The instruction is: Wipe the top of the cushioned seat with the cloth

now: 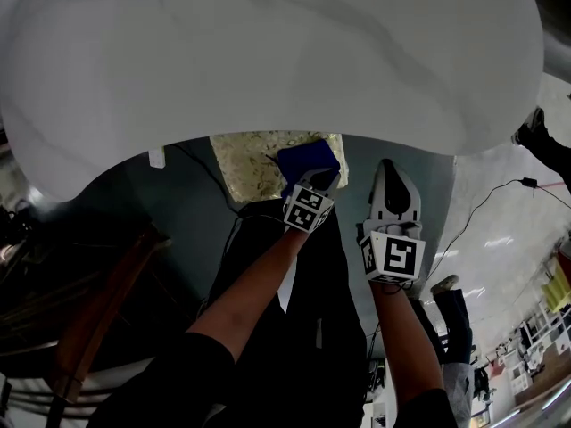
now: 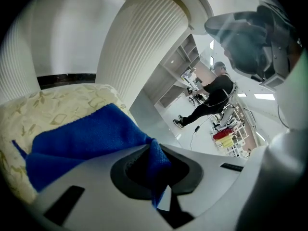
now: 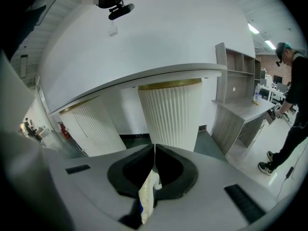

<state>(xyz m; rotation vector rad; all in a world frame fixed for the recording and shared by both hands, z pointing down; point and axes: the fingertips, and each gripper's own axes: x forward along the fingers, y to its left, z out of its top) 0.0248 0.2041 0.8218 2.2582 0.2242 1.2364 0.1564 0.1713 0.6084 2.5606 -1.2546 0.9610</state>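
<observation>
A blue cloth (image 1: pixel 308 159) lies on the pale yellow patterned seat cushion (image 1: pixel 254 163), just below the rim of a big white tabletop. My left gripper (image 1: pixel 314 178) is shut on the cloth's near edge. In the left gripper view the cloth (image 2: pixel 82 138) spreads over the cushion (image 2: pixel 53 105), and a fold of it is pinched between the jaws of the left gripper (image 2: pixel 151 146). My right gripper (image 1: pixel 390 166) hangs to the right of the seat, off the cushion. Its tips (image 3: pixel 154 148) meet; a pale sliver shows low in the slot between the jaws.
The white tabletop (image 1: pixel 268 52) fills the upper half of the head view and hides the seat's far part. A white fluted column (image 2: pixel 144 47) (image 3: pixel 171 114) stands behind the seat. A person (image 3: pixel 293 105) stands at a grey desk (image 3: pixel 240 112). A cable (image 1: pixel 500 190) runs across the floor.
</observation>
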